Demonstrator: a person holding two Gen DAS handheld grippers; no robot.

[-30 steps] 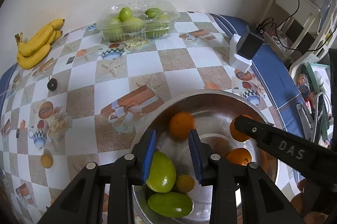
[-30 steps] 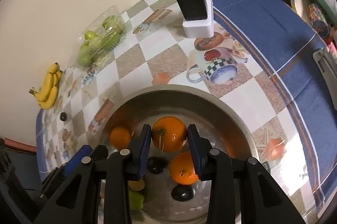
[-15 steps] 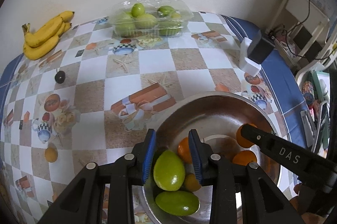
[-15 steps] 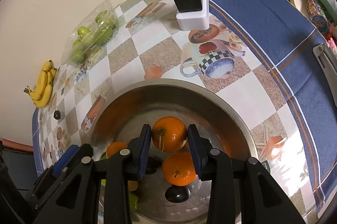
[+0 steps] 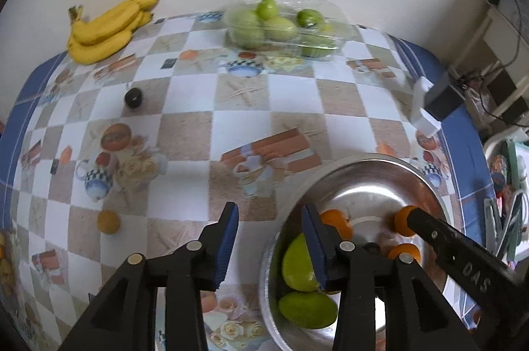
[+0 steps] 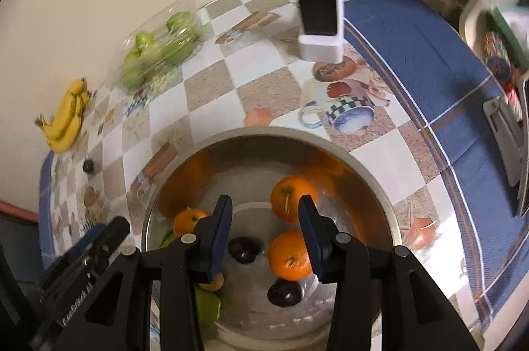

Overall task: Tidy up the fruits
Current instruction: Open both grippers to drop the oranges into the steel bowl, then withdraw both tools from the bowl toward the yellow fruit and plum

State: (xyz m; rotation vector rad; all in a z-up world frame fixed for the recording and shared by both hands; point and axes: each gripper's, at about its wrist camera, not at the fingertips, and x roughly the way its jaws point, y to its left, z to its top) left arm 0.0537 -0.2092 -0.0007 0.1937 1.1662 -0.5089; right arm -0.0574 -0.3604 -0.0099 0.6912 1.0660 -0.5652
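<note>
A steel bowl (image 5: 363, 161) (image 6: 264, 131) holds two green mangoes (image 5: 296, 265), several oranges (image 6: 291, 255) and two dark plums (image 6: 243, 250). My left gripper (image 5: 268, 212) hangs over the tablecloth just left of the bowl's rim. Its jaws are opening and nothing is between them. My right gripper (image 6: 264, 209) hangs over the bowl, also opening. One orange (image 6: 291, 199) lies in the bowl by the right fingertip, and the pads do not press on it. Loose on the cloth lie a dark plum (image 5: 133, 98) and a small yellow-orange fruit (image 5: 108, 221).
Bananas (image 5: 109, 27) and a clear plastic box of green fruit (image 5: 281, 27) sit along the back wall. A black charger on a white block (image 6: 319, 17) stands at the table's right. Beyond the blue edge are shelves with cables and clutter.
My left gripper slid left off the bowl and its jaws widened, leaving the green mango in the bowl. The right jaws widened and the orange between them now sits off-centre by the right finger.
</note>
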